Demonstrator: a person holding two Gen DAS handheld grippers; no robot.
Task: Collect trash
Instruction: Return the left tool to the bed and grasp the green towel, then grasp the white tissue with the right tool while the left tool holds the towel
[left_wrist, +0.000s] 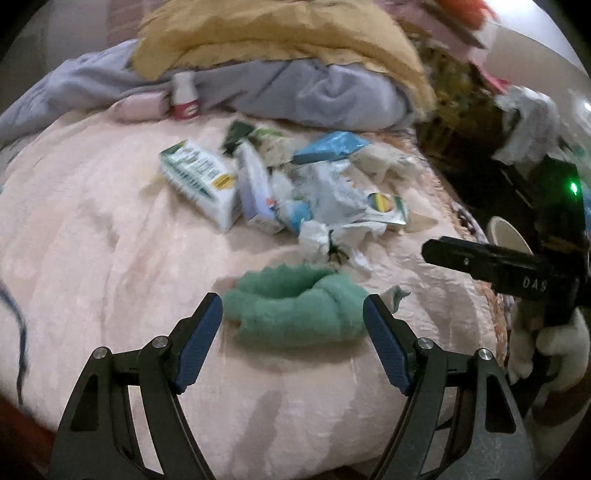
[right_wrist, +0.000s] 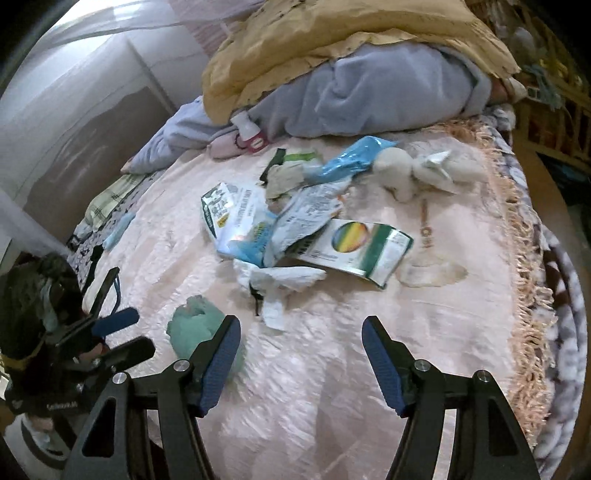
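Observation:
A heap of trash lies on the pink bedspread (left_wrist: 110, 240): a white-green box (left_wrist: 199, 181), a purple-white box (left_wrist: 255, 192), a blue wrapper (left_wrist: 328, 147), a rainbow-printed carton (left_wrist: 384, 206) and crumpled tissue (left_wrist: 325, 240). My left gripper (left_wrist: 293, 310) is open just short of the heap, and a green fuzzy cloth (left_wrist: 295, 321) lies in the gap, untouched by the pads. My right gripper (right_wrist: 301, 332) is open over bare bedspread (right_wrist: 332, 369), below the tissue (right_wrist: 273, 280) and the carton (right_wrist: 362, 251). The green cloth (right_wrist: 195, 328) sits by its left finger.
A pink-labelled bottle (left_wrist: 184, 96) stands against heaped grey and mustard blankets (left_wrist: 295, 85) at the back. A pale plush toy (right_wrist: 413, 173) lies beyond the trash. The bedspread's fringe (right_wrist: 528, 314) marks the right edge. A paper cup (left_wrist: 506, 232) shows behind the right gripper (left_wrist: 443, 254).

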